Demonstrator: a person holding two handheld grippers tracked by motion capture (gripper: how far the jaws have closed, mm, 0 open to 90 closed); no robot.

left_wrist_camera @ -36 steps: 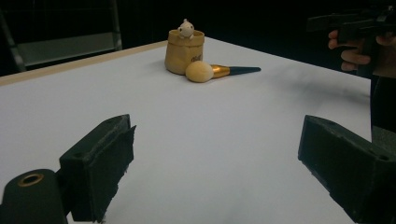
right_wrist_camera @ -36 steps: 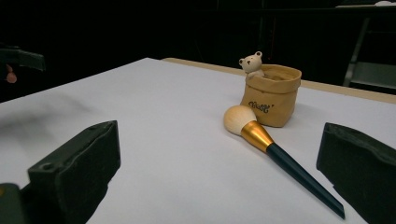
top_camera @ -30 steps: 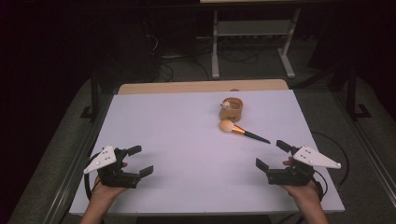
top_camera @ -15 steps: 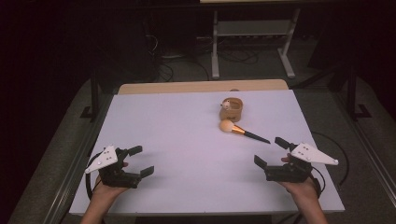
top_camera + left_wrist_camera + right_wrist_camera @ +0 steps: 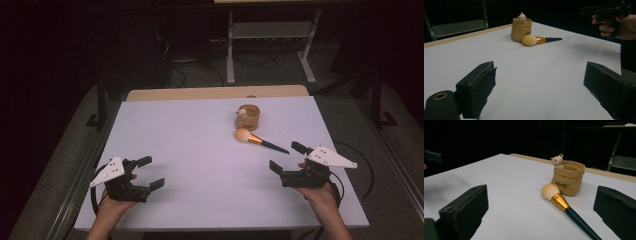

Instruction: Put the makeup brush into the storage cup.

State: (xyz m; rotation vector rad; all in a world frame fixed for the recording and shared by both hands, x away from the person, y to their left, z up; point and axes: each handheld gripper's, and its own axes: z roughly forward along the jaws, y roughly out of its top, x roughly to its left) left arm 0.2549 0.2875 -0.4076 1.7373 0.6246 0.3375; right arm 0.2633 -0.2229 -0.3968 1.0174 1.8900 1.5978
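Both the left gripper [image 5: 145,172] and right gripper [image 5: 291,157] hover spread wide and empty, the right nearer the brush [image 5: 259,141], which lies just beside the pouch [image 5: 248,116] on the desk [image 5: 190,150].

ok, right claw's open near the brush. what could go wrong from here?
1. The makeup brush lies flat on the white table with a thin round handle: the right claw could roll it or scrape the top instead of gripping.
2. Its fluffy head sits close to the small tan pouch with the bear; a nudge may tip the pouch.
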